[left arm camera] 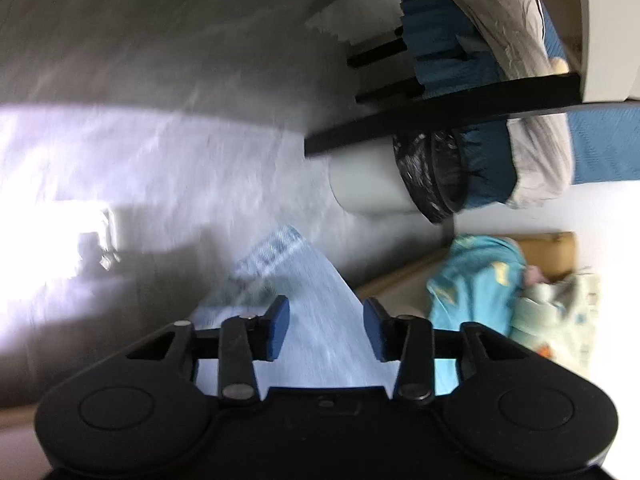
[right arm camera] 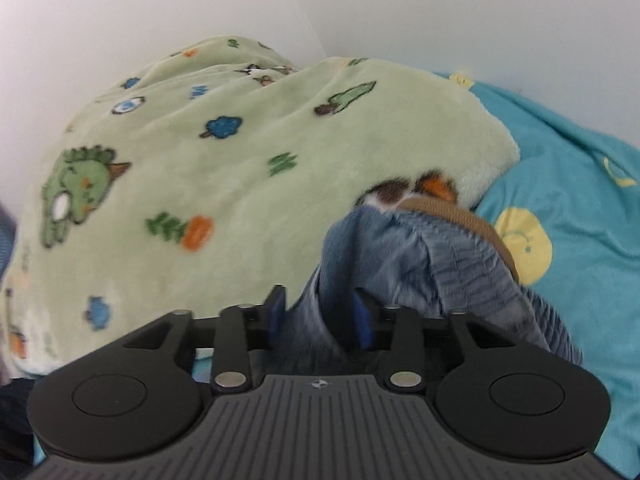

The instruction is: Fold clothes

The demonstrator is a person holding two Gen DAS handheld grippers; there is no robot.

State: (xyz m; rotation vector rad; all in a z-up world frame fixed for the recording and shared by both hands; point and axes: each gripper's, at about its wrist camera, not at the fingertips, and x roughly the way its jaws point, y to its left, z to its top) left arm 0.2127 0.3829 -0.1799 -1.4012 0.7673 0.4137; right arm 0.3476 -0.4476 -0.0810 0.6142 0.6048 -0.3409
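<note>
The left tool [left arm camera: 326,328] stands part open over pale blue cloth [left arm camera: 316,312], seemingly not pinching it. The right tool [right arm camera: 318,316], equally parted, straddles the jeans [right arm camera: 400,256], which lie bunched against a green blanket [right arm camera: 200,152], probably so both ends settle flat.

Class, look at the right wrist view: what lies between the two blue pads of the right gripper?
Blue denim garment with a tan waistband; a fold of it runs between the right gripper pads, which stand apart.
</note>
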